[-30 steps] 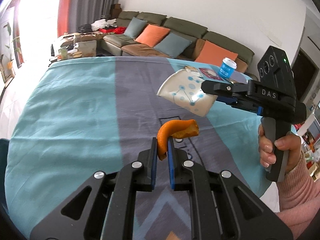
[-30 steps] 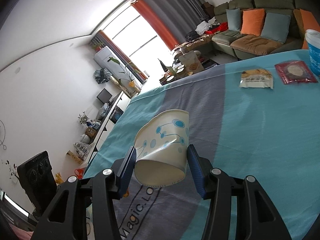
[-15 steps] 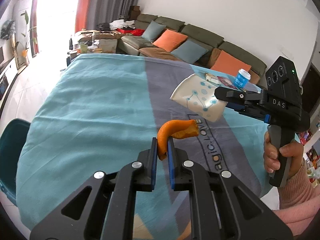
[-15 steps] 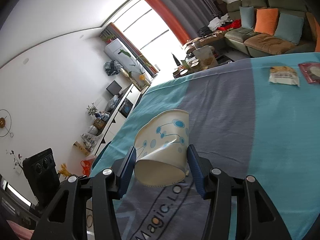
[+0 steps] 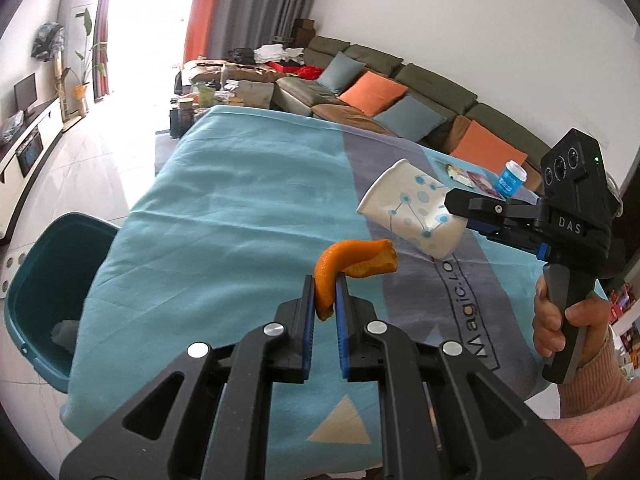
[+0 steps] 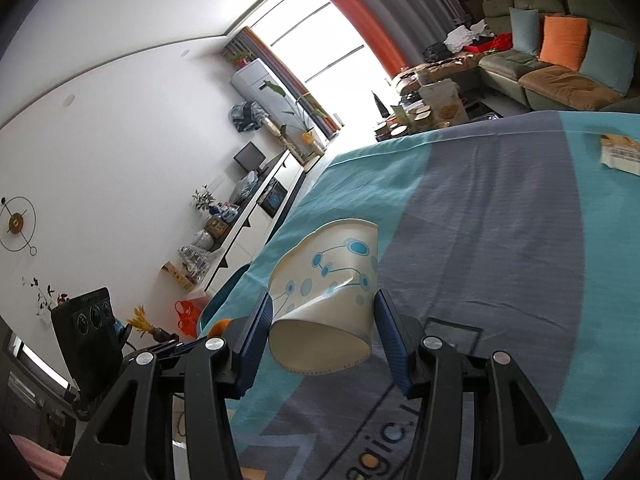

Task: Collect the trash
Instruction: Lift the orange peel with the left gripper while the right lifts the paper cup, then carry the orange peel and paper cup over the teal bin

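Observation:
My left gripper (image 5: 324, 285) is shut on a curled orange peel (image 5: 352, 266), held above the teal and grey blanket (image 5: 224, 224). My right gripper (image 6: 322, 306) is shut on a dented white paper cup with blue dots (image 6: 328, 288), base toward the camera. In the left wrist view that cup (image 5: 412, 216) hangs in the air to the right of the peel, and a hand (image 5: 560, 320) grips the right tool. A teal bin (image 5: 44, 292) stands on the floor at the table's left edge, with something white inside.
At the table's far right lie snack wrappers (image 5: 468, 174) and a blue cup (image 5: 510, 176); one wrapper (image 6: 620, 154) shows in the right wrist view. A sofa with orange and blue cushions (image 5: 372, 92) stands behind. A low white TV cabinet (image 6: 248, 224) lines the wall.
Both grippers have carried their loads leftward over the blanket. The teal bin has come into the left wrist view, and the far wrappers have slid toward the right edge.

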